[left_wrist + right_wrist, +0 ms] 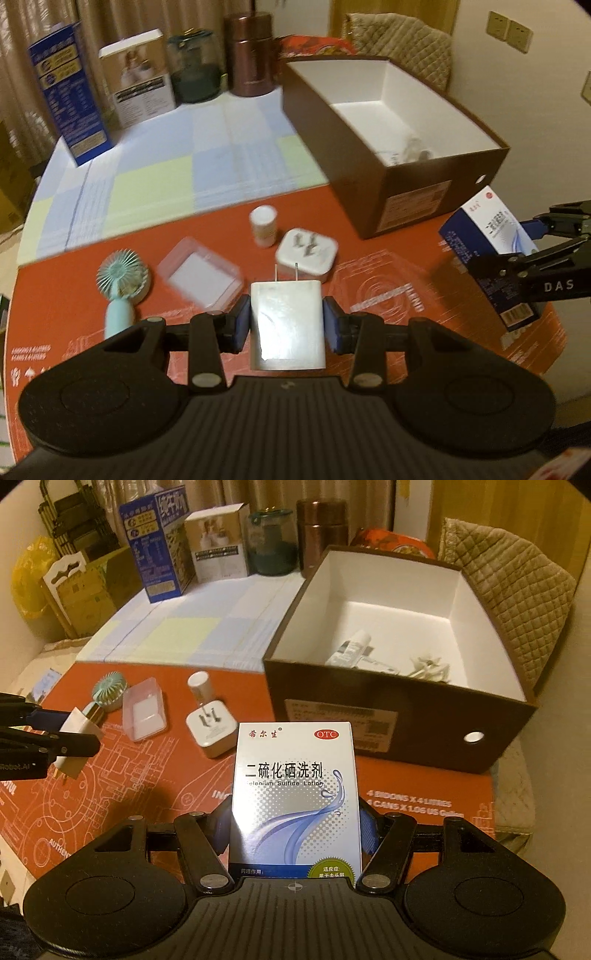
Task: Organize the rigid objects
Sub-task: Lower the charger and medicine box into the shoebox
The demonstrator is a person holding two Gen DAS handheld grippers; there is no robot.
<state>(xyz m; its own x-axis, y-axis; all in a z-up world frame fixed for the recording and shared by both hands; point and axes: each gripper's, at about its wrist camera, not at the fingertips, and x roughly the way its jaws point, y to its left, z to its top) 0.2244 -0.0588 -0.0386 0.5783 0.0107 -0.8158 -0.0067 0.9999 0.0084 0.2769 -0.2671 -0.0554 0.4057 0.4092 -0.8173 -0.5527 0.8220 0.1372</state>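
Our left gripper [287, 320] has its jaws closed on the charger [287, 325]; the right gripper [295, 830] clamps the lotion carton [295, 797], both above the desk [388, 295]. We should carry each over the box [399, 716] rim before letting go. Items inside the box look blurred; we cannot identify them.

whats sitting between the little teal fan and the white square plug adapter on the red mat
A clear plastic case with something white inside lies between the teal fan and the plug adapter. Both wrist views show it.
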